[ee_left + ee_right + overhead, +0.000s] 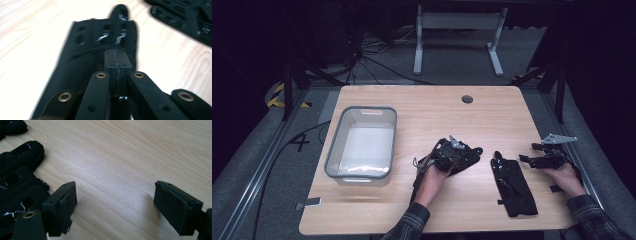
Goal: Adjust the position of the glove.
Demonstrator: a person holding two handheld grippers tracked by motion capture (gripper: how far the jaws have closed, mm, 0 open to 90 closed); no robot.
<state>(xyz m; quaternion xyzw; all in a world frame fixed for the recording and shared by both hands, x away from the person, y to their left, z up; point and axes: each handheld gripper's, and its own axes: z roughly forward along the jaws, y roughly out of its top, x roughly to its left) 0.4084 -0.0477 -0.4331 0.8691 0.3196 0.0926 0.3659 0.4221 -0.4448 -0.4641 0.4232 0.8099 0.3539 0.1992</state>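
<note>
— Where was the left hand-held gripper (451, 156) at that moment?

— Near the middle of the wooden worktop (427, 107), just right of the grey bin (362, 143). In the left gripper view its jaws were pressed together over a black glove (95, 50), their pads meeting on the dark fabric. The glove lay flat under them, fingers pointing away from the camera, with small slots and shiny marks across the knuckle area.

— So it was clamped on that glove?

— It looked so: no gap showed between the pads, and the cloth sat right at their tips.

— And the right hand-held gripper (546, 154)?

— It was at the right side of the worktop, held low, with the grey three-cornered plate on top. In the right gripper view its jaws stood wide apart with bare wood between them and nothing held.

— Was there a second glove?

— Yes. A second black glove (512, 184) lay flat between the two hands, fingers pointing toward the far edge, apart from the first one. In the right gripper view its fingers (17, 182) lay just beside the jaw on that picture's left.

— And the bin?

— It stood at the left, well apart from both gloves, its pale inside showing.
</note>
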